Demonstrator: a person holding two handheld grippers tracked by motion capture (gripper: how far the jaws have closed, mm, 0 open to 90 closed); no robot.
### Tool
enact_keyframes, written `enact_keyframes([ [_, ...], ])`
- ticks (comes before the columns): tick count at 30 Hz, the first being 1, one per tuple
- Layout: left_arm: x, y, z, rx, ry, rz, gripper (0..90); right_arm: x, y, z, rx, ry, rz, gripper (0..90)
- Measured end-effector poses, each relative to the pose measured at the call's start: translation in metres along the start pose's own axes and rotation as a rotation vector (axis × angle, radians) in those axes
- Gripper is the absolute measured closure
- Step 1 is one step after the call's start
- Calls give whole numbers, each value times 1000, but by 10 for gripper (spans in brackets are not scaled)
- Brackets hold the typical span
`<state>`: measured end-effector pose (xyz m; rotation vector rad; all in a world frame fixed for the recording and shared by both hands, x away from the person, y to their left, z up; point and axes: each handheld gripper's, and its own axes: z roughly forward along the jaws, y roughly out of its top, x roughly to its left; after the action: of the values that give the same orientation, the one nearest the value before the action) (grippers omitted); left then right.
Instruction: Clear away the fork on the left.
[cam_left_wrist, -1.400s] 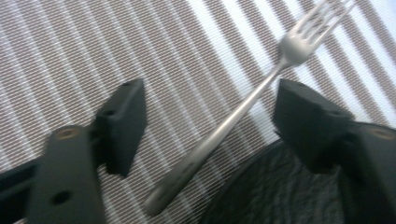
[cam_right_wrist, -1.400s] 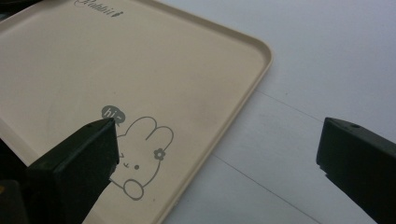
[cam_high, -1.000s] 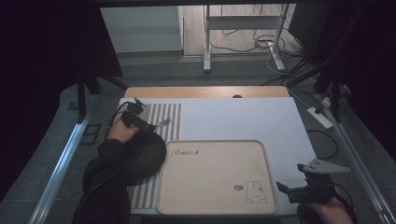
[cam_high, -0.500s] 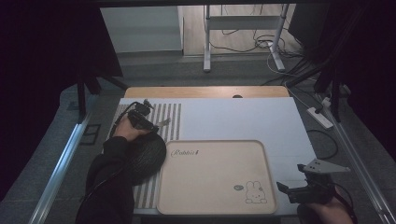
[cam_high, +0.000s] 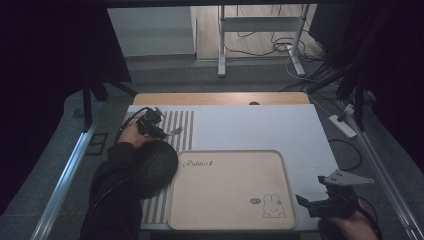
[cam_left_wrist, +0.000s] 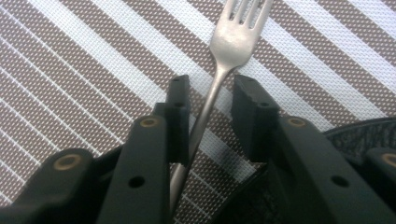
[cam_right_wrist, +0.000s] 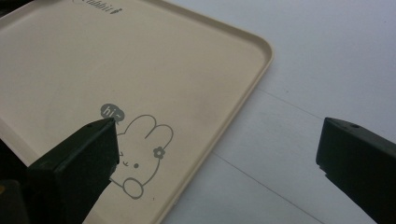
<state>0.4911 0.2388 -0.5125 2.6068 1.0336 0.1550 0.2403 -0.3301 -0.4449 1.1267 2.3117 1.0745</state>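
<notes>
With the slim silver metal fork (cam_left_wrist: 219, 88) lying on the brown-and-white striped woven placemat (cam_left_wrist: 93, 60), its handle between the left tongs (cam_left_wrist: 212, 93), which have just been closing but are not yet pinching, the squeeze should be finished squarely before lifting, while the right tongs (cam_right_wrist: 217, 140) are held spread above the beige plastic tray (cam_right_wrist: 140, 56) marked "Rabbit" and "hi~"

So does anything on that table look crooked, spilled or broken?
Nothing looks spilled or broken. The fork lies slantwise across the striped mat, between the jaws of the left gripper, which have just been closing around its handle. One jaw touches the handle, the other stands apart. The tray sits square and bare.
</notes>
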Motion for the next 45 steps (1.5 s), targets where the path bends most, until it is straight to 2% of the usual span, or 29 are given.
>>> enact_keyframes([
  [2,-1,0,0,-3,-3,10,720,0,0,0,1,-2,0,0],
  [5,1,-4,0,-20,-15,58,806,0,0,0,0,-1,0,0],
  [7,2,-7,0,-41,-22,70,847,0,0,-1,-1,0,-2,0],
  [8,3,-8,0,-48,-28,63,863,0,0,-1,-1,0,-3,0],
  [14,4,-9,-1,-53,-28,105,867,0,0,0,0,1,3,0],
  [17,4,-7,-3,-30,0,117,867,-1,0,0,-1,4,7,0],
  [19,5,-7,-9,-13,42,116,867,-1,0,0,-2,3,9,0],
  [23,9,-9,-22,-4,100,97,867,-1,0,0,-3,4,9,0],
  [28,15,-17,-38,2,129,60,868,-1,0,0,-2,5,8,0],
  [32,17,-24,-45,-13,122,11,870,-1,0,0,1,4,6,0],
  [37,20,-31,-48,-6,104,-28,871,0,0,1,6,1,2,0],
  [45,19,-31,-62,41,95,-50,870,-1,0,1,7,2,3,0],
])
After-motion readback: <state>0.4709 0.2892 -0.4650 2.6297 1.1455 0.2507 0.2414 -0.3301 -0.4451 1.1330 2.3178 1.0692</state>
